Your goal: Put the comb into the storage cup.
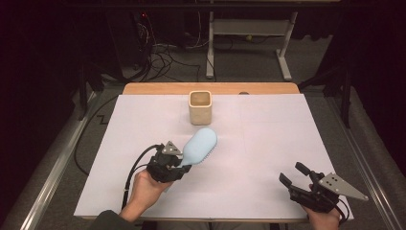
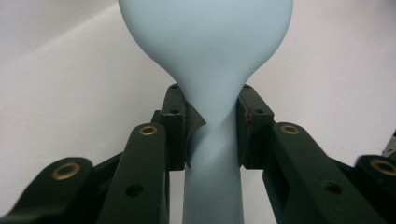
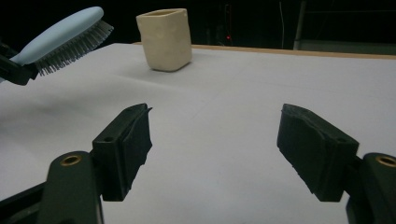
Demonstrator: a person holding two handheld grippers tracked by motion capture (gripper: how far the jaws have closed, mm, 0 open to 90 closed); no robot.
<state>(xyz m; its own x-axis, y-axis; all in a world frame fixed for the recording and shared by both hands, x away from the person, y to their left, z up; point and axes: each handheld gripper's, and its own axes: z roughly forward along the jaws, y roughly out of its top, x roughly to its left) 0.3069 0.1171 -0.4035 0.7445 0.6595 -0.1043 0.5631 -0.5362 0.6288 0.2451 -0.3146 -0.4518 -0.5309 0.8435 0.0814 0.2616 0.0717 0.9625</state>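
A pale blue hairbrush (image 1: 200, 145) hangs over the white table sheet (image 1: 268, 143), its head pointing toward a cream square cup (image 1: 200, 107) at the back centre. My left gripper (image 1: 184, 167) is shut on the brush's handle; in the left gripper view both pads clamp the narrow neck of the brush (image 2: 212, 126). The right gripper view shows the brush (image 3: 60, 39) raised with dark bristles facing down, left of the cup (image 3: 166, 39). My right gripper (image 1: 294, 175) rests near the front right corner, open with nothing between its jaws (image 3: 215, 149).
The white sheet covers a wooden table (image 1: 210, 88) whose far edge shows behind the cup. Beyond it on the floor stand a white desk frame (image 1: 249, 33) and tangled cables (image 1: 158, 52). Metal rails run along both sides of the table.
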